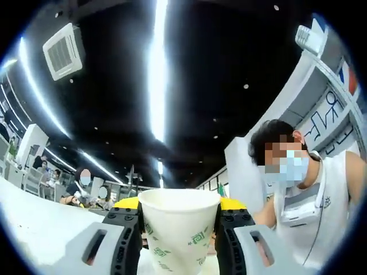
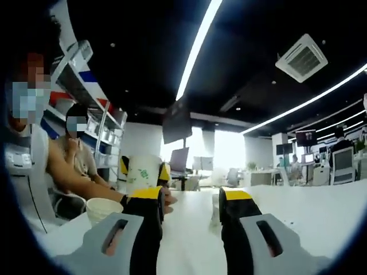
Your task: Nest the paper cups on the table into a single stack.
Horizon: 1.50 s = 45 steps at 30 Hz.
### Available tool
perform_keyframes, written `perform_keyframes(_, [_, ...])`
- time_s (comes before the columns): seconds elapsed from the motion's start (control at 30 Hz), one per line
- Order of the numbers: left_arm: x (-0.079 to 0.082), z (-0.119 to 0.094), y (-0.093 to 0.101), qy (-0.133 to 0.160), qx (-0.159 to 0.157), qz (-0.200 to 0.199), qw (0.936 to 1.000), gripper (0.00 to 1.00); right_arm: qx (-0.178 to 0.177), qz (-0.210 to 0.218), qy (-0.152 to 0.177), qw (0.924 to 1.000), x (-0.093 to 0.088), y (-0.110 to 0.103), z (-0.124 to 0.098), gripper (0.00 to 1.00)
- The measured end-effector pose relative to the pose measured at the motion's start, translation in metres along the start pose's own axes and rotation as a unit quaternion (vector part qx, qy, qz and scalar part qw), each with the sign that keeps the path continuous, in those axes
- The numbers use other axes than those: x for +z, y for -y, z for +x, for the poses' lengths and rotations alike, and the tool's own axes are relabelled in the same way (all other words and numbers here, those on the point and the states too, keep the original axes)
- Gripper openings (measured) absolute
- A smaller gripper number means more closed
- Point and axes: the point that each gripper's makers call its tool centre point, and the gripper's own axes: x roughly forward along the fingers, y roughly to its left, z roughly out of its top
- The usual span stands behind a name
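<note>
Left gripper (image 1: 179, 224): fingers clamped on white green-printed paper cup (image 1: 179, 229). Right gripper (image 2: 189, 215): fingers apart, over white tabletop (image 2: 298, 212); second white paper cup (image 2: 103, 209) beside.

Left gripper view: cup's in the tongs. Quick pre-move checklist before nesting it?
1. Paper cup held between the left tongs: ok, a jaw on each side of the wall.
2. Held cup upright, mouth up: ok in the left gripper view.
3. Cup wall not crushed: ok, rim looks round.
4. Right tongs free: ok, open, nothing between the jaws.
5. Target cup on the white table located: ok, mouth up, left of the right tongs.
6. Path to the target cup: cannot tell; the person's hand sits close by.
</note>
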Motion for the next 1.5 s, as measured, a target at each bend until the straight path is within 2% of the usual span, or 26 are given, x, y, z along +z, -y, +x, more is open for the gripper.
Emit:
perform_keyframes(0.13, [-0.006, 0.009, 0.029, -0.016, -0.055, -0.017, 0.9982, 0.51, 0.004, 0.01, -0.008, 0.9999, -0.004, 0.002, 0.001, 0.41])
perform_keyframes(0.37, [-0.014, 0.02, 0.047, -0.031, -0.084, -0.013, 0.9959, 0.52, 0.003, 0.026, -0.016, 0.9995, -0.008, 0.004, 0.0, 0.47])
perform_keyframes(0.47, [-0.022, 0.023, 0.052, -0.045, -0.094, -0.01, 0.9945, 0.52, -0.003, 0.028, -0.019, 0.9994, -0.01, 0.007, 0.0, 0.47])
perform_keyframes(0.6, [-0.037, 0.024, 0.064, -0.077, -0.117, -0.018, 0.9899, 0.52, -0.006, 0.023, -0.026, 0.9994, -0.015, 0.008, -0.001, 0.47])
perform_keyframes(0.7, [-0.047, 0.021, 0.064, -0.106, -0.123, -0.013, 0.9866, 0.52, -0.008, 0.019, -0.028, 0.9994, -0.015, 0.009, -0.002, 0.47])
perform_keyframes(0.93, [-0.056, 0.017, 0.064, -0.123, -0.138, -0.032, 0.9822, 0.52, -0.016, 0.018, -0.019, 0.9995, -0.01, 0.015, -0.006, 0.46])
perform_keyframes(1.0, [-0.057, 0.015, 0.058, -0.124, -0.137, -0.036, 0.9822, 0.52, -0.019, 0.02, -0.017, 0.9995, -0.01, 0.017, -0.007, 0.46])
perform_keyframes(1.1, [-0.066, 0.013, 0.052, -0.14, -0.128, -0.036, 0.9812, 0.52, -0.019, 0.022, -0.016, 0.9994, -0.011, 0.018, -0.006, 0.46])
perform_keyframes(1.2, [-0.068, 0.011, 0.05, -0.142, -0.129, -0.043, 0.9805, 0.52, -0.02, 0.022, -0.02, 0.9994, -0.013, 0.019, -0.006, 0.46])
perform_keyframes(1.33, [-0.075, 0.013, 0.058, -0.152, -0.133, -0.046, 0.9783, 0.53, -0.022, 0.021, -0.021, 0.9993, -0.014, 0.021, -0.007, 0.46])
perform_keyframes(1.5, [-0.075, 0.01, 0.056, -0.151, -0.134, -0.05, 0.9781, 0.55, -0.021, 0.018, -0.018, 0.9995, -0.012, 0.021, -0.007, 0.46])
